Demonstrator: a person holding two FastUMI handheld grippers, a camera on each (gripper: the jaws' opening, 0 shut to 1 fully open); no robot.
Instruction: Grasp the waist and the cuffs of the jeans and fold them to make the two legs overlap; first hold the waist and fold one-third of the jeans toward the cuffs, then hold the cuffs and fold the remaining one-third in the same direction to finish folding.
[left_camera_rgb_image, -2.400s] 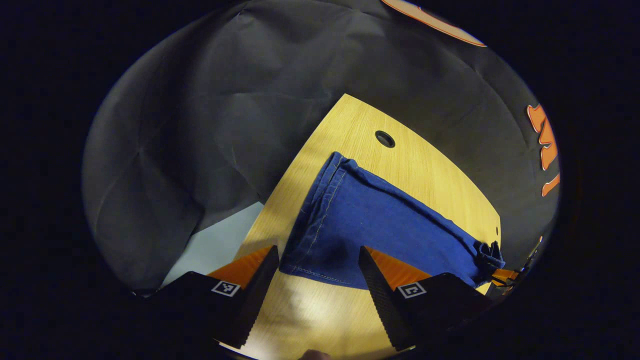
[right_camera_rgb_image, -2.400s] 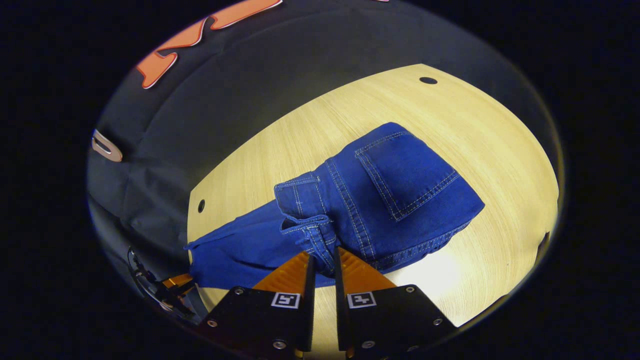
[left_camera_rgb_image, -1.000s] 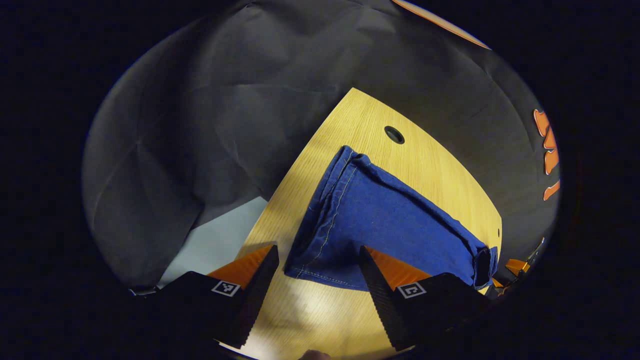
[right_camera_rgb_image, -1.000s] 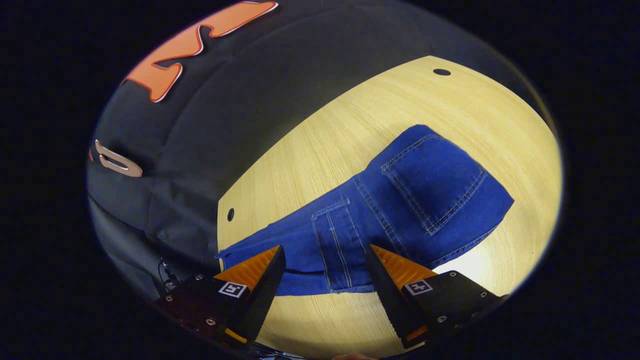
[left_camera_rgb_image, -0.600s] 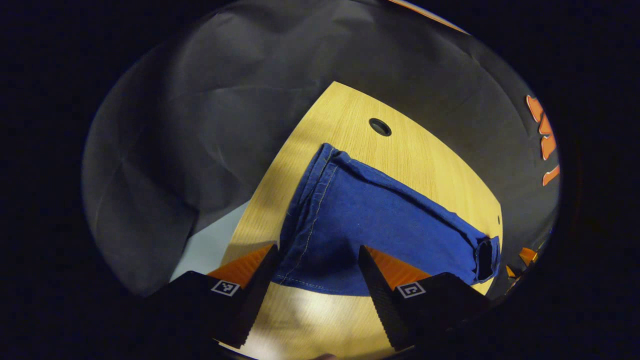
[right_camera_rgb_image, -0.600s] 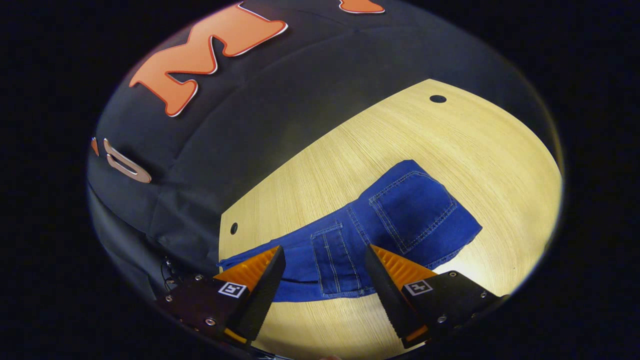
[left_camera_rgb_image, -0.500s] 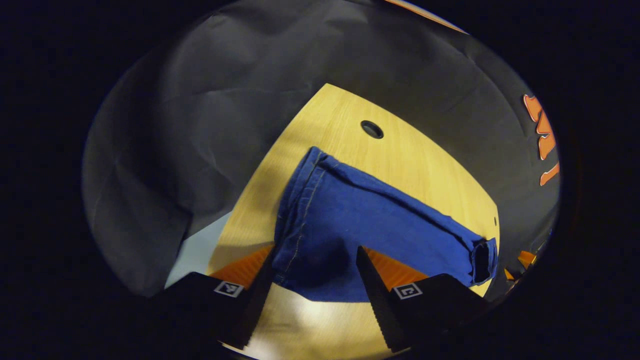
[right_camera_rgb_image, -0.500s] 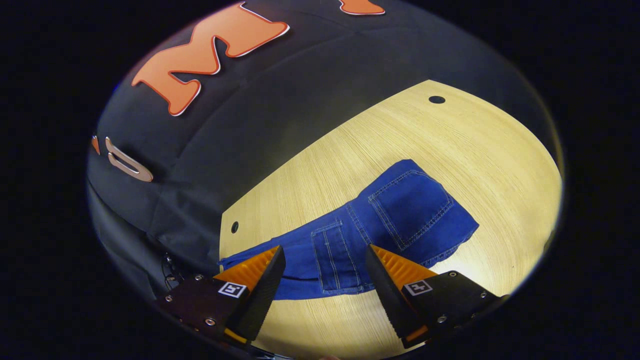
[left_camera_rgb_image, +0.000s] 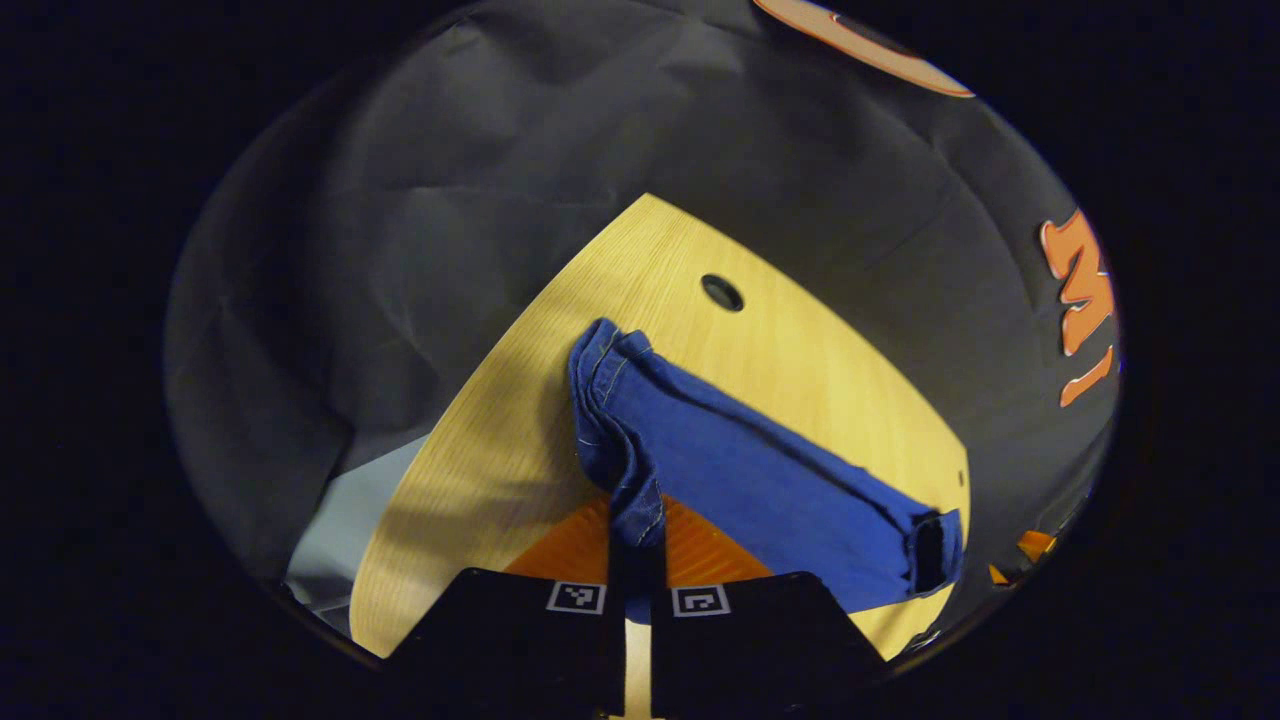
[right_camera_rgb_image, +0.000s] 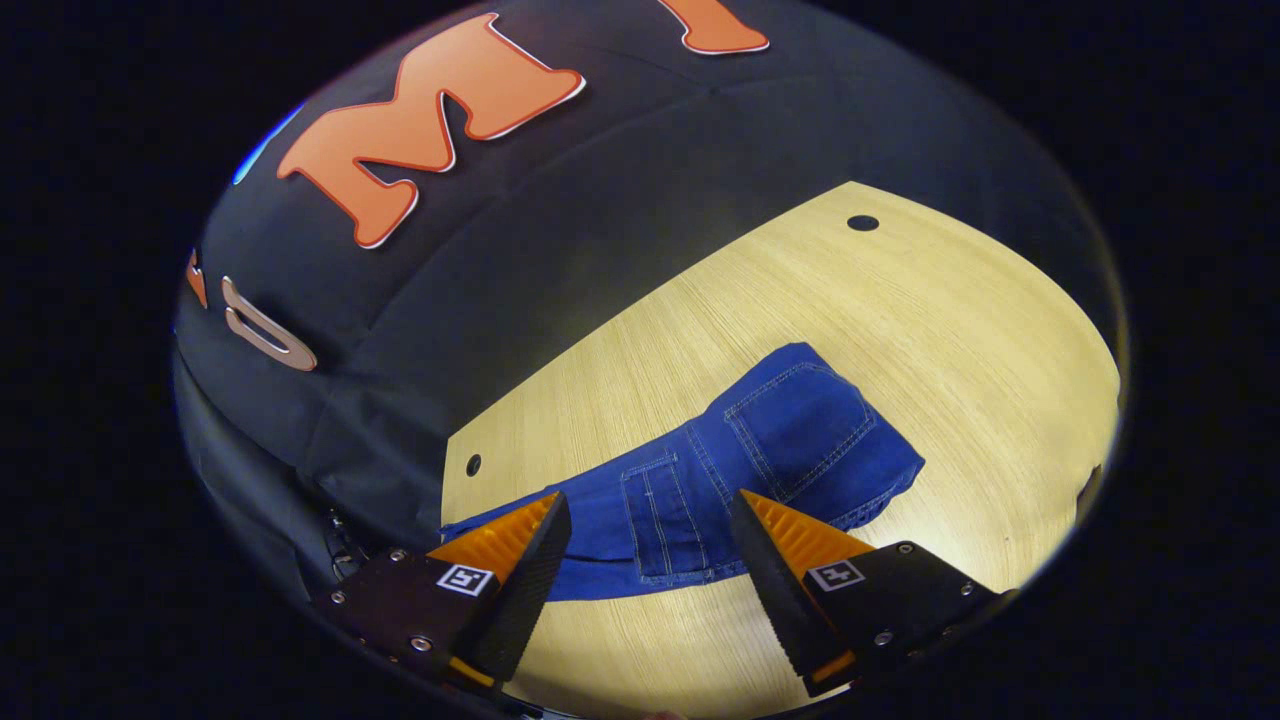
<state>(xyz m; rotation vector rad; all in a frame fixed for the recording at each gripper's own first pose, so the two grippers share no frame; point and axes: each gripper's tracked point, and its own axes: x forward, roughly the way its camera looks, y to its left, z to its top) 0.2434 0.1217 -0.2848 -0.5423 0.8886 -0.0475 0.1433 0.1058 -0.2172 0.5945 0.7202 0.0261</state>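
L gripper (left_camera_rgb_image: 637, 560) jaws now pinched on jeans (left_camera_rgb_image: 740, 470) cuffs, seemingly; R gripper (right_camera_rgb_image: 648, 560) jaws wide, empty.

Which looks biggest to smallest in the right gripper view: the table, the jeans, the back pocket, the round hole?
1. table
2. jeans
3. back pocket
4. round hole, far from the camera, so it may look smaller than it is.

right gripper (right_camera_rgb_image: 645, 545) jaws apart, folded jeans (right_camera_rgb_image: 760, 460) on table (right_camera_rgb_image: 950, 330)
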